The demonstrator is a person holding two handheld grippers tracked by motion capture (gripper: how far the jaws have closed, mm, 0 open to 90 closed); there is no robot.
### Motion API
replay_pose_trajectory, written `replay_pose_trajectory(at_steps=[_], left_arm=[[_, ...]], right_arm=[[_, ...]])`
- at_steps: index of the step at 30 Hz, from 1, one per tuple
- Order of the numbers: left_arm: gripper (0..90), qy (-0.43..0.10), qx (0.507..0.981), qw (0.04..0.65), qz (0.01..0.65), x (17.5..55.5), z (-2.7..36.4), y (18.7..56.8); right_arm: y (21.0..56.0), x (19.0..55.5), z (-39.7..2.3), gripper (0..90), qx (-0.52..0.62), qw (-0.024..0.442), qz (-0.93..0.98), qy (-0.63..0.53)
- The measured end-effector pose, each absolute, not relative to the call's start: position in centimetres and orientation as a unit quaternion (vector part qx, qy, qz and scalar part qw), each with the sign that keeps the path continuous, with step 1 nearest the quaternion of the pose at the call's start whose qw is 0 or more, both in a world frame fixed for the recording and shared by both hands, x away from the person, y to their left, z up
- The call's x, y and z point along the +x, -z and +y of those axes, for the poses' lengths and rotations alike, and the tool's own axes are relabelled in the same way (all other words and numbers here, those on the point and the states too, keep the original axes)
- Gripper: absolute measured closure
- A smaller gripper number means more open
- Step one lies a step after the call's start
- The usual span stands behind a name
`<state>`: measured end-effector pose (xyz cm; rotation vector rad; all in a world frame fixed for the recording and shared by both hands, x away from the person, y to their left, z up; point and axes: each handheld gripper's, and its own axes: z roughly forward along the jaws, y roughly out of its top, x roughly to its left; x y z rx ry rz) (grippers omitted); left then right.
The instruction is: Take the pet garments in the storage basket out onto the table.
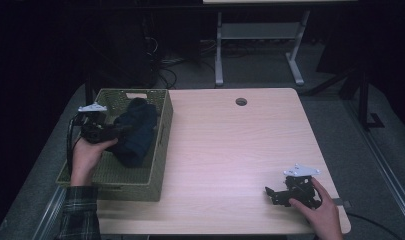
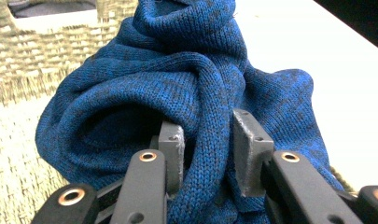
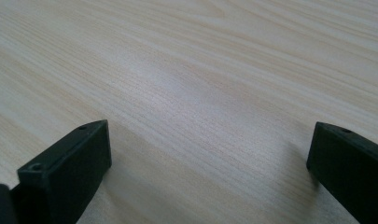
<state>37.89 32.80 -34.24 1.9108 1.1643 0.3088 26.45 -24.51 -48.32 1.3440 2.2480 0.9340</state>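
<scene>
A dark blue knitted garment point(image 1: 136, 131) hangs bunched over the green woven basket point(image 1: 159, 150) at the table's left. My left gripper point(image 1: 119, 131) is shut on a fold of it, held above the basket. In the left gripper view the blue knit point(image 2: 186, 79) fills the space ahead and a thick roll of it is pinched between the two pads point(image 2: 173, 148). My right gripper point(image 1: 271, 194) rests on the wooden table point(image 1: 230, 150) near the front right corner. In the right gripper view its jaws stand wide apart over bare wood point(image 3: 200, 93), with nothing between them.
The basket's far wall point(image 2: 32, 51) shows behind the garment in the left gripper view. A round cable hole point(image 1: 241, 101) sits near the table's back edge. A white desk frame point(image 1: 260, 45) and cables stand on the floor beyond.
</scene>
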Motion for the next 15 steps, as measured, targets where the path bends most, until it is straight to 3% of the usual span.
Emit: replay_pose_trajectory(at_steps=[15], left_arm=[[68.2,-0.146,0.751,0.483,0.425,36.0,32.3,30.2]], right_arm=[[48.3,26.5,-24.5,0.0,0.475,0.179,0.795,-0.33]])
